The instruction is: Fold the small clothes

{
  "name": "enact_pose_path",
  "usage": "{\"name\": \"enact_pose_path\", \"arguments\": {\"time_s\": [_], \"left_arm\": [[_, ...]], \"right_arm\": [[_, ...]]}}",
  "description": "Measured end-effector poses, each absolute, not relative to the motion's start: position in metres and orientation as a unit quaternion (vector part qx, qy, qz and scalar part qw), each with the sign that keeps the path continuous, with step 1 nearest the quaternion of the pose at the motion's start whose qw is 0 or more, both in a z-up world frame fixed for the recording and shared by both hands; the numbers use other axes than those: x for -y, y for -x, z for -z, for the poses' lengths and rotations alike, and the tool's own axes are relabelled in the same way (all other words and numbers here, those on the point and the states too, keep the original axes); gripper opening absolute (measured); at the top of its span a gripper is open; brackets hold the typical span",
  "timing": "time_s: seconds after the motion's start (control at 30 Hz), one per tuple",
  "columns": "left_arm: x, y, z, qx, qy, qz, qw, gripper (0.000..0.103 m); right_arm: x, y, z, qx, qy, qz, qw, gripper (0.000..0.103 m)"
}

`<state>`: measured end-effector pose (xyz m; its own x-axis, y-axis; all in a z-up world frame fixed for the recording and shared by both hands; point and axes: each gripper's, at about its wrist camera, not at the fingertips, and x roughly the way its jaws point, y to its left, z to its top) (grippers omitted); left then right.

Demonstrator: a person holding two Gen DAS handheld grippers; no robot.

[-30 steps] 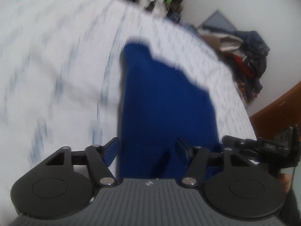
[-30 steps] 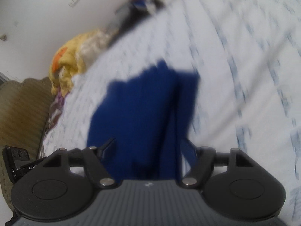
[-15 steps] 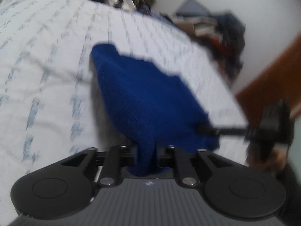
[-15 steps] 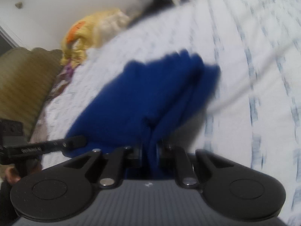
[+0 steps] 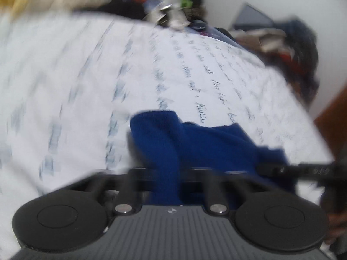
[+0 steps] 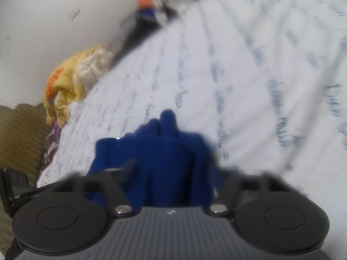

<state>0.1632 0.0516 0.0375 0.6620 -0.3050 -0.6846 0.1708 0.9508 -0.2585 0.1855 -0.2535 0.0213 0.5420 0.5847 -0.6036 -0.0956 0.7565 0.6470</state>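
Both tools work the same blue garment [image 5: 195,147] on the bed. Left tool [image 5: 167,173] has its fingers drawn in tight on a bunched fold of the blue knit cloth, which rises between them and spreads away to the right across the white bedsheet [image 5: 76,97], printed with rows of blue handwriting. Right tool [image 6: 171,173] shows, in its own view, its fingers standing apart with the blue garment [image 6: 160,151] filling the gap between them; motion blur hides the fingertips, so whether they actually press the cloth cannot be told. In the left wrist view the right tool's dark finger bar [image 5: 303,170] reaches in from the right edge and touches the far side of the garment. The cloth lies heaped and doubled over rather than flat, near the bed's close edge. Beyond it the bedsheet [image 6: 260,75] runs up to the wall. A crumpled yellow cloth [image 6: 71,75] sits at the bed's left side in the right wrist view, and a pile of dark clothes [image 5: 299,49] lies off the bed's far right corner in the left wrist view. Both views are blurred.
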Motion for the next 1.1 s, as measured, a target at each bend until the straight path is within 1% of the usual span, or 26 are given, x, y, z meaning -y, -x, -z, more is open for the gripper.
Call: {"name": "enact_pose_path", "arguments": {"time_s": [0.03,0.1,0.17,0.2,0.27,0.37,0.4,0.43,0.47,0.5,0.53,0.57,0.6,0.63,0.67,0.7,0.73,0.8,0.83,0.87,0.9,0.93,1.03,1.07,1.1], "left_arm": [[-0.042,-0.147,-0.046,-0.354,0.049,0.140,0.923,0.012],[-0.029,-0.097,-0.061,-0.275,-0.024,0.180,0.944,0.012],[-0.023,-0.057,-0.064,-0.231,-0.082,0.206,0.948,0.013],[-0.021,-0.049,-0.061,-0.227,-0.098,0.204,0.947,0.013],[-0.017,-0.062,-0.053,-0.235,-0.108,0.189,0.947,0.013],[-0.011,-0.117,-0.041,-0.267,-0.099,0.153,0.946,0.014],[-0.009,-0.133,-0.037,-0.281,-0.104,0.146,0.943,0.016],[-0.006,-0.145,-0.035,-0.304,-0.108,0.135,0.937,0.022],[-0.009,-0.147,-0.036,-0.318,-0.105,0.125,0.934,0.026],[-0.013,-0.141,-0.043,-0.314,-0.097,0.126,0.936,0.027],[-0.018,-0.126,-0.051,-0.294,-0.085,0.133,0.943,0.034],[-0.025,-0.110,-0.060,-0.275,-0.072,0.134,0.949,0.043],[-0.028,-0.096,-0.067,-0.260,-0.052,0.143,0.953,0.063],[-0.028,-0.086,-0.071,-0.254,-0.029,0.160,0.954,0.076],[-0.022,-0.078,-0.074,-0.257,-0.016,0.177,0.950,0.079],[-0.012,-0.077,-0.071,-0.269,-0.015,0.192,0.944,0.079],[-0.002,-0.079,-0.064,-0.287,-0.024,0.200,0.936,0.077],[0.012,-0.094,-0.040,-0.336,-0.032,0.190,0.922,0.075],[0.012,-0.096,-0.030,-0.335,-0.029,0.184,0.924,0.076],[0.014,-0.093,-0.025,-0.317,-0.037,0.182,0.930,0.077],[0.014,-0.092,-0.024,-0.314,-0.042,0.181,0.931,0.078],[0.013,-0.092,-0.025,-0.317,-0.037,0.178,0.931,0.078],[0.011,-0.091,-0.025,-0.312,-0.038,0.175,0.933,0.079],[0.010,-0.091,-0.025,-0.310,-0.039,0.175,0.934,0.079],[0.010,-0.090,-0.025,-0.309,-0.037,0.175,0.934,0.079]], "right_arm": [[0.243,-0.184,-0.025,-0.431,-0.260,-0.209,0.839,0.013],[0.221,-0.152,-0.047,-0.374,-0.163,-0.244,0.880,0.013],[0.204,-0.104,-0.062,-0.325,-0.056,-0.287,0.899,0.013],[0.200,-0.082,-0.065,-0.310,-0.027,-0.308,0.899,0.013],[0.203,-0.064,-0.060,-0.309,-0.028,-0.312,0.898,0.013],[0.220,-0.101,-0.048,-0.322,-0.069,-0.244,0.912,0.013],[0.226,-0.120,-0.044,-0.323,-0.086,-0.217,0.917,0.014],[0.233,-0.138,-0.039,-0.331,-0.105,-0.194,0.918,0.017],[0.240,-0.154,-0.032,-0.355,-0.132,-0.173,0.909,0.022],[0.245,-0.163,-0.030,-0.381,-0.162,-0.158,0.896,0.027],[0.247,-0.165,-0.033,-0.395,-0.180,-0.150,0.888,0.033],[0.251,-0.156,-0.041,-0.382,-0.183,-0.146,0.894,0.035],[0.255,-0.140,-0.052,-0.349,-0.178,-0.140,0.909,0.037],[0.259,-0.124,-0.063,-0.311,-0.175,-0.133,0.925,0.045],[0.260,-0.110,-0.071,-0.280,-0.181,-0.137,0.933,0.061],[0.256,-0.104,-0.075,-0.270,-0.193,-0.160,0.930,0.069],[0.246,-0.107,-0.076,-0.280,-0.196,-0.194,0.920,0.074],[0.218,-0.125,-0.065,-0.323,-0.163,-0.236,0.902,0.073],[0.205,-0.139,-0.051,-0.354,-0.128,-0.228,0.898,0.071],[0.199,-0.153,-0.031,-0.384,-0.089,-0.205,0.896,0.069],[0.200,-0.155,-0.023,-0.337,-0.065,-0.197,0.918,0.069],[0.202,-0.161,-0.020,-0.332,-0.054,-0.179,0.924,0.069],[0.194,-0.179,-0.036,-0.389,-0.065,-0.161,0.905,0.069],[0.193,-0.175,-0.042,-0.393,-0.064,-0.153,0.904,0.069],[0.195,-0.164,-0.049,-0.380,-0.071,-0.155,0.909,0.070]]}}
